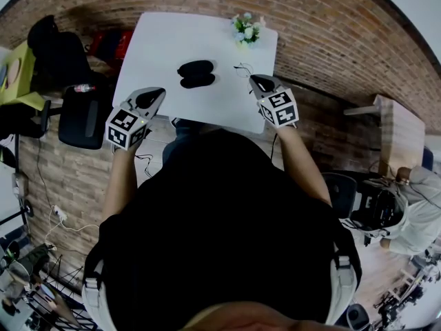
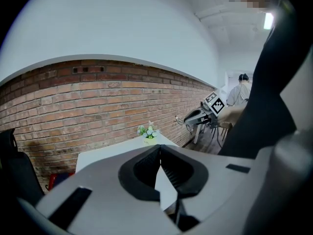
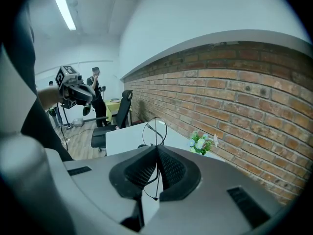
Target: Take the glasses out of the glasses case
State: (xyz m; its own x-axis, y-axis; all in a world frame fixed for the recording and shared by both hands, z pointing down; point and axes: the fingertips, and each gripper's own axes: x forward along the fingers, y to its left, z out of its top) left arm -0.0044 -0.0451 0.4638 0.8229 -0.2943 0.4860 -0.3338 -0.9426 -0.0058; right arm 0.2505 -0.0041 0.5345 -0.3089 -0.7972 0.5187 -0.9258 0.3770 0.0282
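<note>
An open black glasses case [image 1: 196,74] lies in two halves in the middle of the white table [image 1: 158,40]. My right gripper [image 1: 260,83] hangs over the table's right front part, shut on thin wire-framed glasses [image 1: 242,69] held above the tabletop, to the right of the case. In the right gripper view the jaws [image 3: 157,150] pinch the frame, and one round lens ring [image 3: 155,131] sticks up past the tips. My left gripper [image 1: 148,98] hovers at the table's front left edge; its jaws [image 2: 160,150] touch at the tips with nothing between them.
A small pot of flowers [image 1: 247,28] stands at the table's far right corner, by the brick wall. A black office chair [image 1: 83,116] is left of the table. A wooden desk [image 1: 396,126] and another person [image 1: 413,205] are to the right.
</note>
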